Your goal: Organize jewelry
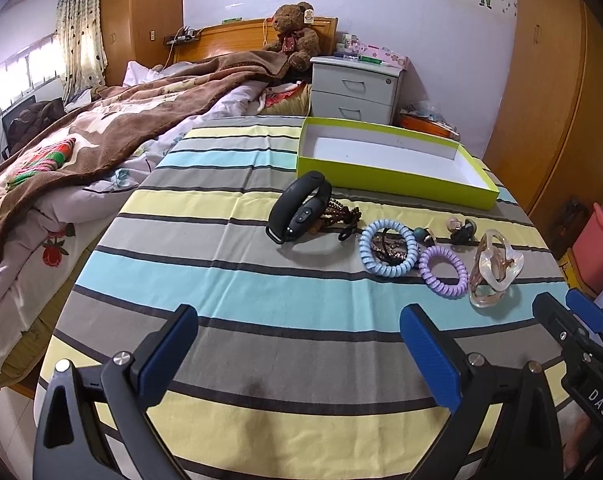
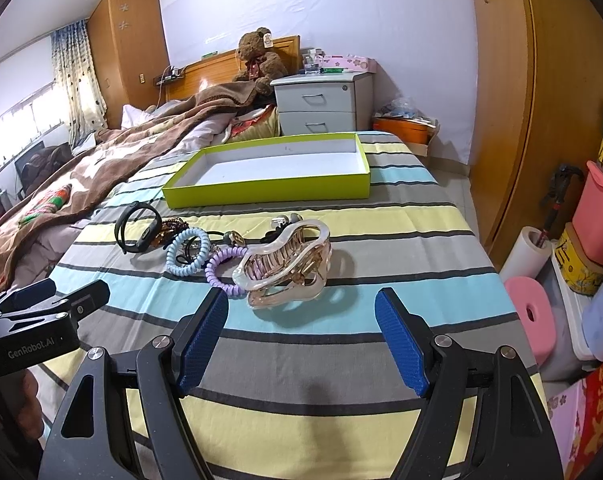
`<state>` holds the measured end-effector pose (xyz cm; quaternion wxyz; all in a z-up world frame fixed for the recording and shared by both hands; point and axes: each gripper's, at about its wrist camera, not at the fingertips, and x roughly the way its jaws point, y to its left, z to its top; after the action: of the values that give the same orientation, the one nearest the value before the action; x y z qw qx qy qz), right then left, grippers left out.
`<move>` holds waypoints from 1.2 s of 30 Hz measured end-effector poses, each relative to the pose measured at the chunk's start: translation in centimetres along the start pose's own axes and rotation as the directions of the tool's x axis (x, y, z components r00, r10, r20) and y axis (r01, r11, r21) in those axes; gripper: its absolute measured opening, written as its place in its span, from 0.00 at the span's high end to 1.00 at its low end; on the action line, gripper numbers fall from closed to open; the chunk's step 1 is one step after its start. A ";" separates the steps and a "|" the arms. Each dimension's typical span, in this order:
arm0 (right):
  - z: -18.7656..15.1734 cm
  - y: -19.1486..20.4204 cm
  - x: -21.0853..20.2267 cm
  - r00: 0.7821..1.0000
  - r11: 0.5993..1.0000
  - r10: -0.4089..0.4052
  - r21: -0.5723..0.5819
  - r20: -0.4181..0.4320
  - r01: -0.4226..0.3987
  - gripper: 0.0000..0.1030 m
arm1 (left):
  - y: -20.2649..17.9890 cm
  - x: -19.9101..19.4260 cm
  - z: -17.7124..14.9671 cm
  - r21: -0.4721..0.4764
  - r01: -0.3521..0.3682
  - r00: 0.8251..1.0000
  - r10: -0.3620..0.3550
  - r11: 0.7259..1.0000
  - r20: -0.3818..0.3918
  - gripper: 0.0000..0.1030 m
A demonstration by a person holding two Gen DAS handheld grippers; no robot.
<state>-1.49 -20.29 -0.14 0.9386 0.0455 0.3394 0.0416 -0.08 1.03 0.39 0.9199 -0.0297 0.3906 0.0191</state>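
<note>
Clear hair claw (image 2: pixel 286 263), pinkish tint prob.

two coil hair ties (image 1: pixel 388 248) (image 1: pixel 443 266), one hair claw (image 2: pixel 285 264), one black wristband (image 1: pixel 299 212), one green tray (image 1: pixel 385 160)

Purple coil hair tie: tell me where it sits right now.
The purple coil hair tie lies on the striped cloth, between the light blue coil hair tie and the clear hair claw, just ahead of the open right gripper.
</note>
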 end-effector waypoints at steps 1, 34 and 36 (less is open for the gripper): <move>0.0 0.0 0.0 1.000 1.000 0.000 -0.001 0.000 0.000 0.26 | 0.0 0.0 0.0 0.002 0.000 1.000 0.000 1.000 -0.001 0.01; 0.0 0.6 -0.2 1.000 1.000 -0.005 -0.007 0.000 0.005 0.26 | 0.1 -0.5 -0.3 0.010 -0.006 1.000 0.006 1.000 0.007 0.01; 0.0 0.6 -0.1 1.000 1.000 -0.006 -0.006 0.001 0.006 0.26 | 0.1 -0.4 -0.3 0.013 -0.008 1.000 0.008 1.000 0.005 0.01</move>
<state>-1.58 -19.66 -0.02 0.9391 0.0415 0.3388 0.0400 -0.60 1.08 0.49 0.9209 -0.0220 0.3887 0.0201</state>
